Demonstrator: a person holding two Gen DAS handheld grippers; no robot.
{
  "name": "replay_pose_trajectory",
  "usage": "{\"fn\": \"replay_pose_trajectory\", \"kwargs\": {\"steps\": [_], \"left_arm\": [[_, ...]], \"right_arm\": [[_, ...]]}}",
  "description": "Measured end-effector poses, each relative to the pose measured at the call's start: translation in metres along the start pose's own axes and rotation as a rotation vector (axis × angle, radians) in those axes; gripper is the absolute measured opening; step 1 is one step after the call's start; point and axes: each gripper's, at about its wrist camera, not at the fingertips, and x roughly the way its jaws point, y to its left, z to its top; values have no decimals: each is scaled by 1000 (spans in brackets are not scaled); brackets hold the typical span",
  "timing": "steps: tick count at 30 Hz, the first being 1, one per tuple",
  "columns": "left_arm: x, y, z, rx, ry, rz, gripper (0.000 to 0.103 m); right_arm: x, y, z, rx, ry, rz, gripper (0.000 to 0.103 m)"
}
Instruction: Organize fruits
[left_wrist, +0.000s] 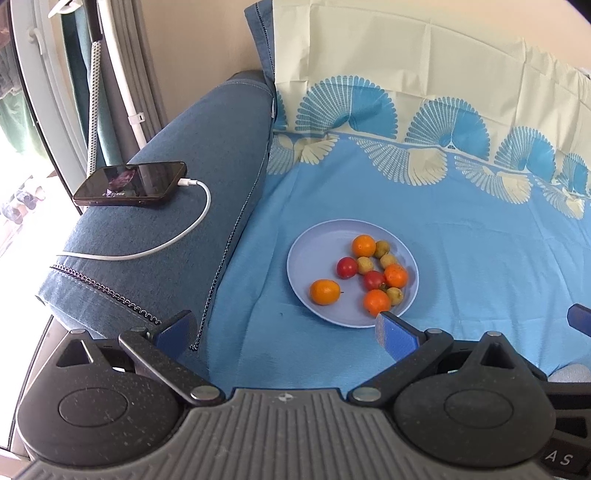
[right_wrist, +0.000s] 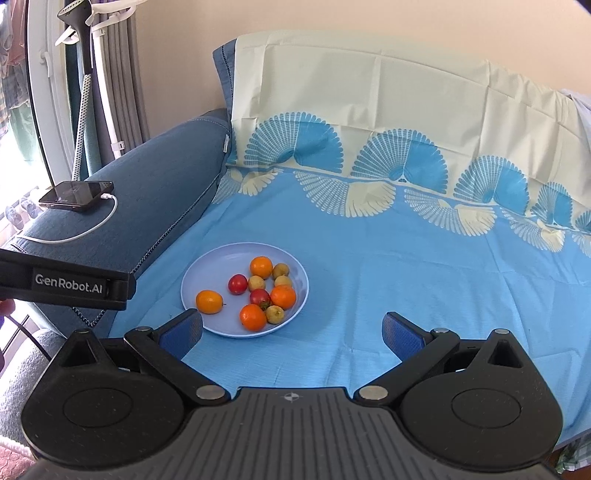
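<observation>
My left gripper (left_wrist: 284, 328) had its jaws spread wide with nothing between them, and my right gripper (right_wrist: 291, 328) was the same: released, bare. Both hung above the blue bedsheet (right_wrist: 369, 280) and just short of the plate (right_wrist: 210, 266).

From my left jaws, the plate (left_wrist: 314, 243) lay ahead and off to the right; the tip of the right-hand finger (left_wrist: 395, 332) overlapped its near rim in that view, though I could not tell whether it touched. From my right jaws the plate lay ahead and off to the left, its near rim just beyond my left-hand finger (right_wrist: 183, 330). So the plate sat between my two grippers, and neither was plainly nearer.

All the fruit I could see lay on the plate, mixed: four oranges, two red tomato-like fruits and five small yellow-green ones. One orange (right_wrist: 209, 301) sat apart at the plate's left edge, slightly oval, its long axis running roughly across my view. The rest were bunched toward the right, several touching. Another orange (right_wrist: 253, 316) lay nearest the front rim, with a yellow-green fruit (right_wrist: 274, 314) pressed against it.

I saw no second dish or sorted groups, so the scene fitted either fruit gathered onto the plate or fruit waiting to be sorted out of it.

Further out, a phone (left_wrist: 131, 182) on its white cable (left_wrist: 173, 243) rested on the sofa arm (left_wrist: 207, 140).
</observation>
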Motion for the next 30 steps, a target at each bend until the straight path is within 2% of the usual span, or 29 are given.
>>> {"fn": "replay_pose_trajectory", "kwargs": {"steps": [30], "left_arm": [[9,-10,4,29,24,4,103]], "right_arm": [[2,-3,0,3,0,8,102]]}}
